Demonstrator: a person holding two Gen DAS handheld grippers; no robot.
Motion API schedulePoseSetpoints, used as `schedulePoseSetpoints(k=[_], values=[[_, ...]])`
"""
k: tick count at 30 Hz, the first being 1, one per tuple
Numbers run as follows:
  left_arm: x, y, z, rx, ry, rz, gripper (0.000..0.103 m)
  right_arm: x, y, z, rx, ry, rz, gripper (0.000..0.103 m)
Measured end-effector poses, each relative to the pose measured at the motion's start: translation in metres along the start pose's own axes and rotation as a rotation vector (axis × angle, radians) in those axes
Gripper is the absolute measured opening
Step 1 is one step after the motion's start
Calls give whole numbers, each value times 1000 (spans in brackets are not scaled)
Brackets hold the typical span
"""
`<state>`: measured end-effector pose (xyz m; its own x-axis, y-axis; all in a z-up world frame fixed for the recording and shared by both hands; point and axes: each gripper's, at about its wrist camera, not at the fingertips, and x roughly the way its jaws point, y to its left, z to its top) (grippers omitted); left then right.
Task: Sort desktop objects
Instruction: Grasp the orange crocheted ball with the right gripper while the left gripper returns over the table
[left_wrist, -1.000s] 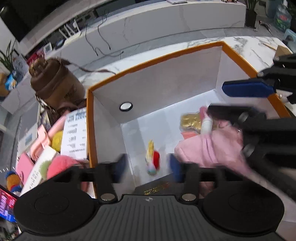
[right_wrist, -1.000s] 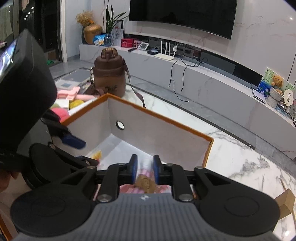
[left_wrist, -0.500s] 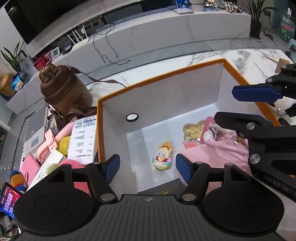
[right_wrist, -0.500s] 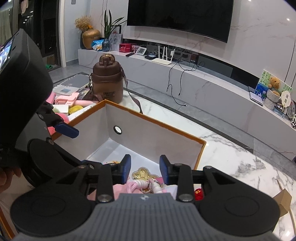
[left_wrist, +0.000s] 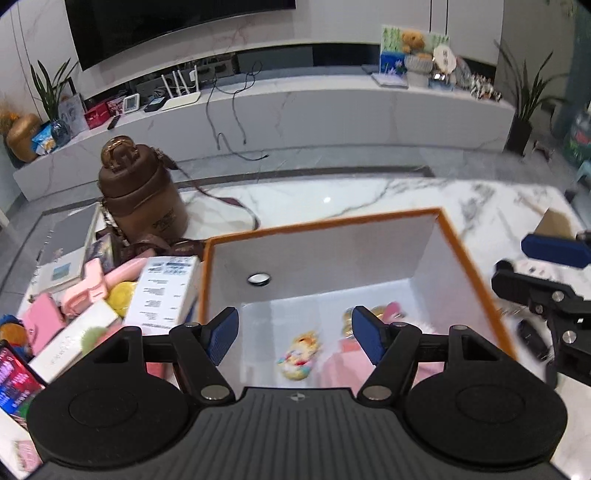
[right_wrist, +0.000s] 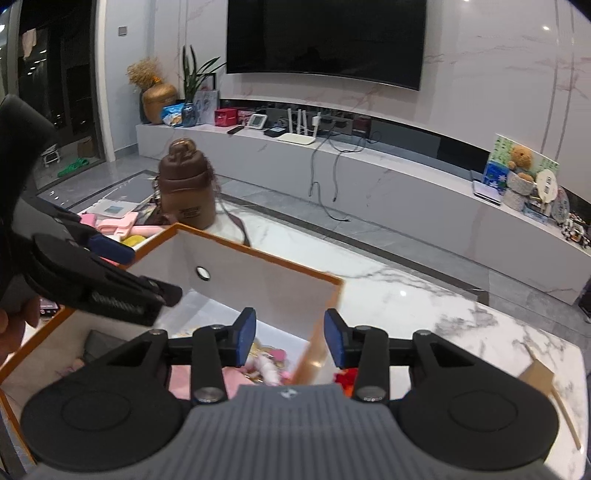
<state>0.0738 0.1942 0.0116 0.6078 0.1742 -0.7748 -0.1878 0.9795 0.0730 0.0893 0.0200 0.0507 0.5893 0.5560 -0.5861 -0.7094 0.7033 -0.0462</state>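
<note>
Both the left gripper (left_wrist: 293, 332) and right gripper (right_wrist: 290, 336) hang wide open and empty above the box (left_wrist: 325, 223), toys already lying on its floor; next call, judged: fetch from the pile (left_wrist: 92, 291) at its left edge.

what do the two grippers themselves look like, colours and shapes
Both match: the left gripper and right gripper have black linkage fingers tipped with blue pads, silver pivot screws, two round black discs and a ribbed grey centre plate bearing a small round emblem.
</note>
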Motion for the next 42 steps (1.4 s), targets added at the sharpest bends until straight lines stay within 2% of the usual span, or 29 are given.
schedulePoseSetpoints(k=[6,12,18,27,30,35,39,42], values=[[-5,-27,1,27,-11,-61,81,-12,-31,-14,23,23,-55,45],[-3,-62,-3,115,-11,-67,82,-13,-59,-32,47,65,-87,47],[-1,-75,0,116,-13,-87,82,3,-80,-57,65,126,-109,47],[11,-74,5,81,-2,-85,82,39,-54,-67,-28,131,-10,47],[13,-72,5,79,3,-80,82,54,-47,-68,-54,138,-7,47],[18,-67,7,62,12,-76,82,77,-47,-69,-58,135,-32,60],[19,-65,9,50,14,-86,82,95,-49,-67,-38,136,-26,59],[20,-67,11,48,15,-97,82,110,-52,-68,-23,159,-25,49]])
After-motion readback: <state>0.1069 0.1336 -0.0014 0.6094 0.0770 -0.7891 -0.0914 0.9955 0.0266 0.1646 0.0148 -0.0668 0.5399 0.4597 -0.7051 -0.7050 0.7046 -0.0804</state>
